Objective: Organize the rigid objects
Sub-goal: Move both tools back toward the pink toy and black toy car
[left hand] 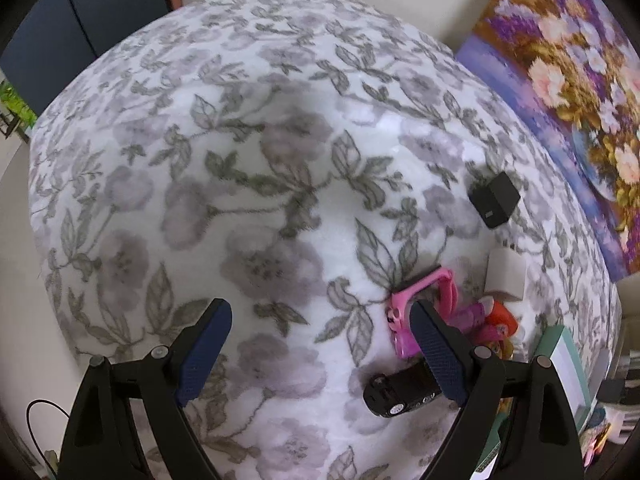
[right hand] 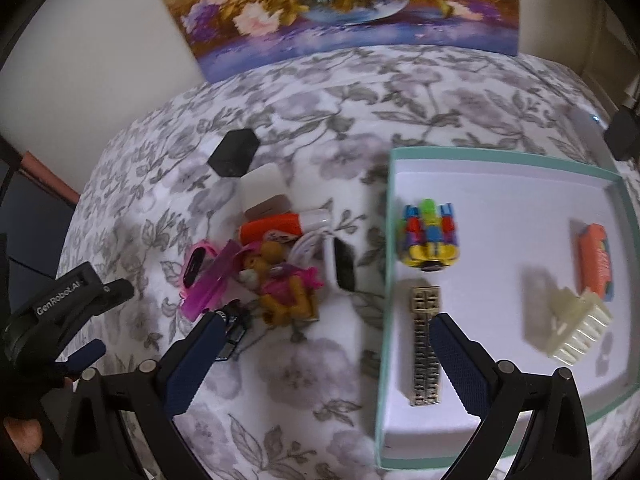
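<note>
A pile of small objects lies on the floral cloth [right hand: 304,364]: a black cube [right hand: 234,154], a white block [right hand: 260,184], an orange tube [right hand: 272,228], a pink watch [right hand: 200,264], a doll figure [right hand: 288,292], a white device with a dark screen [right hand: 342,264] and a black toy car [right hand: 232,330]. My right gripper [right hand: 326,320] hangs open over the cloth and the rim of the teal box [right hand: 389,216], holding nothing. My left gripper [left hand: 320,320] is open and empty; the black toy car [left hand: 400,394] and pink watch [left hand: 416,304] lie by its right finger.
The teal box holds a colourful toy car [right hand: 430,236], a metal watch band [right hand: 425,344], an orange pack [right hand: 596,264] and a white comb-like piece [right hand: 576,328]. A flower painting [right hand: 340,4] leans at the back. The left gripper's body [right hand: 60,296] and a gloved hand [right hand: 24,404] sit at lower left.
</note>
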A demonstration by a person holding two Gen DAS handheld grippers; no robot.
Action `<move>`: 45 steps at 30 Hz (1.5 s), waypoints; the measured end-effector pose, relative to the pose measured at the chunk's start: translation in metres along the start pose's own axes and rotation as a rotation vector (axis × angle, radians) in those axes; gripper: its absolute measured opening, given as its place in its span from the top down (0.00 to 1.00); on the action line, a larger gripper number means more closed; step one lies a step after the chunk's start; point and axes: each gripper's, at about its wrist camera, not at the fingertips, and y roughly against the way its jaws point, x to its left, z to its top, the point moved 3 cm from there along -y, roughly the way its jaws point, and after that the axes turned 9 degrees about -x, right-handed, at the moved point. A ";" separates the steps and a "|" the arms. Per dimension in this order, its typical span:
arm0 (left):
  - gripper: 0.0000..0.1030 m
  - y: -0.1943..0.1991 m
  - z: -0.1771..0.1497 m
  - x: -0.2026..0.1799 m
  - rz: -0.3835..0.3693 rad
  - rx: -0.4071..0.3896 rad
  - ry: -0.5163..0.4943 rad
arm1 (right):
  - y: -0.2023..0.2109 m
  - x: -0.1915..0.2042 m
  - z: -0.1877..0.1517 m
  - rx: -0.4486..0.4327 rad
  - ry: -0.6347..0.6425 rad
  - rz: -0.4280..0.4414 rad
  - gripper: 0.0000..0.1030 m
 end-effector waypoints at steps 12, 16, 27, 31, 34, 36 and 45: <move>0.12 -0.023 -0.014 -0.012 -0.018 0.087 -0.035 | -0.025 0.007 0.004 0.018 0.000 0.018 0.00; 0.12 -0.029 -0.011 -0.007 -0.001 0.092 -0.007 | -0.029 0.009 0.010 0.003 -0.007 0.042 0.02; 0.12 -0.041 -0.006 0.020 0.011 0.117 0.092 | -0.032 0.005 0.019 -0.024 -0.003 -0.007 0.12; 0.12 -0.041 -0.006 0.023 -0.005 0.124 0.113 | -0.029 0.007 0.021 -0.038 0.003 -0.005 0.18; 0.12 -0.041 -0.007 0.020 -0.012 0.129 0.109 | -0.026 0.014 0.023 -0.050 0.026 0.017 0.20; 0.12 -0.040 -0.008 0.018 -0.015 0.132 0.107 | -0.026 0.018 0.022 -0.050 0.041 0.025 0.20; 0.12 -0.044 -0.013 0.011 -0.034 0.162 0.102 | -0.040 0.029 0.014 -0.018 0.081 0.019 0.24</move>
